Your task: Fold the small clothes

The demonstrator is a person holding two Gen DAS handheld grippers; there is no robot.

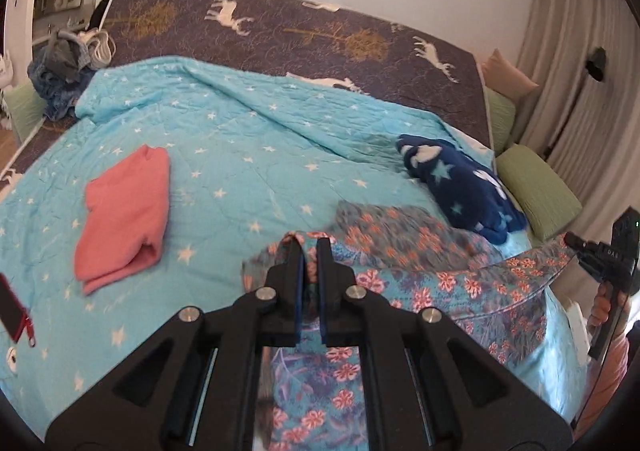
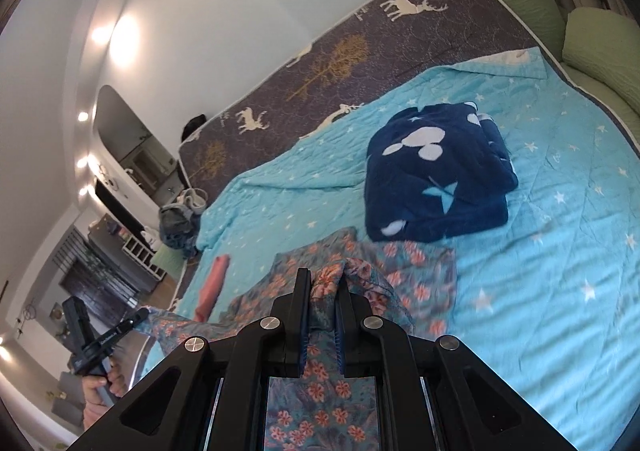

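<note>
My left gripper (image 1: 310,247) and right gripper (image 2: 324,283) each clamp an edge of the floral garment (image 1: 420,267), lifted just beside the navy fleece (image 2: 436,175) on the star quilt (image 1: 240,139). Thin, limp, bunched cloth may slip free, or drag over the fleece and fold crookedly.

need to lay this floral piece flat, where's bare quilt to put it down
Widest bare blue quilt lies between the folded pink garment and the navy fleece. It is crowded near the fleece, where the floral garment reaches it.
</note>
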